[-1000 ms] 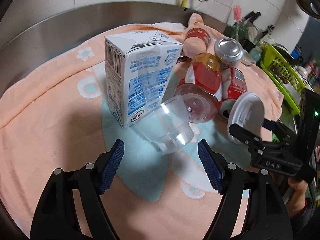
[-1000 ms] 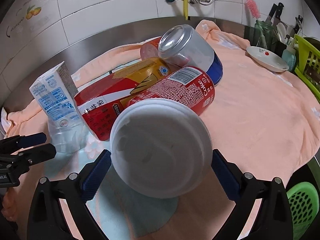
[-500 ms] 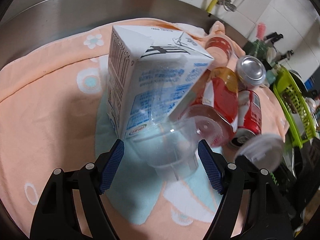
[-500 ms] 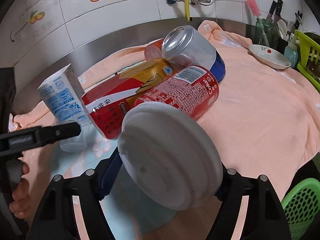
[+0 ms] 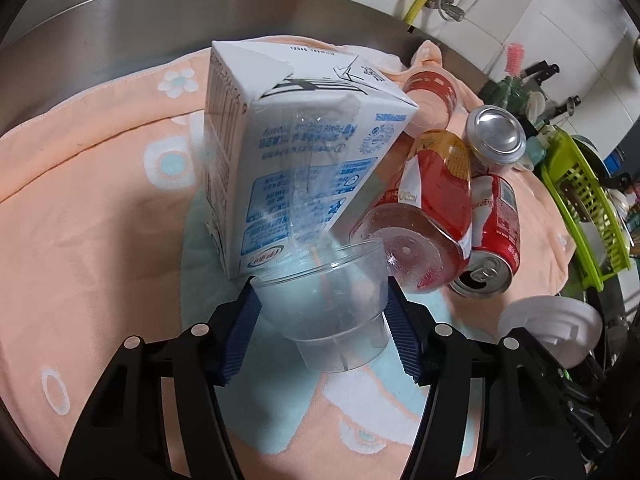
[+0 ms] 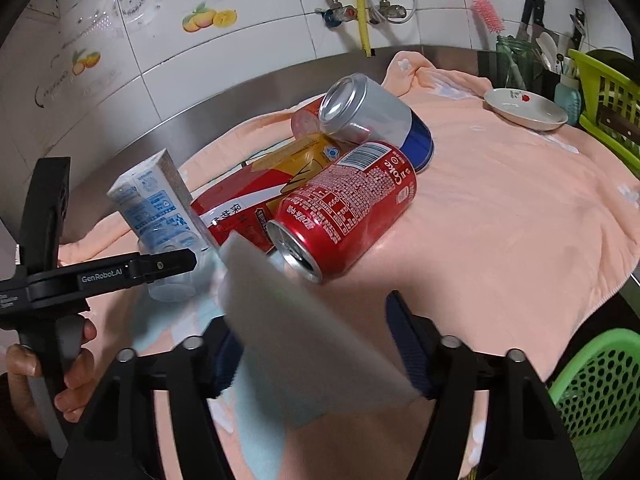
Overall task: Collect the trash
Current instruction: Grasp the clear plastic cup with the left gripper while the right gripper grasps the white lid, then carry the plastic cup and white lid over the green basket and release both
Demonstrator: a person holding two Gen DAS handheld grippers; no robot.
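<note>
Left hand-held gripper point(image 5: 322, 322) clamping clear cup point(image 5: 332, 312), milk carton point(image 5: 288, 152)

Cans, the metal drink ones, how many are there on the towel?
2. The red cola can lies on its side near the middle; the silver-and-blue can lies just behind it. More could hide behind the pile.

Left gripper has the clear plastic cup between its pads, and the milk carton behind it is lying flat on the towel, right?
Not quite. The left gripper does hold the clear plastic cup, but the left wrist view shows the milk carton standing on the towel, tilted.
</note>
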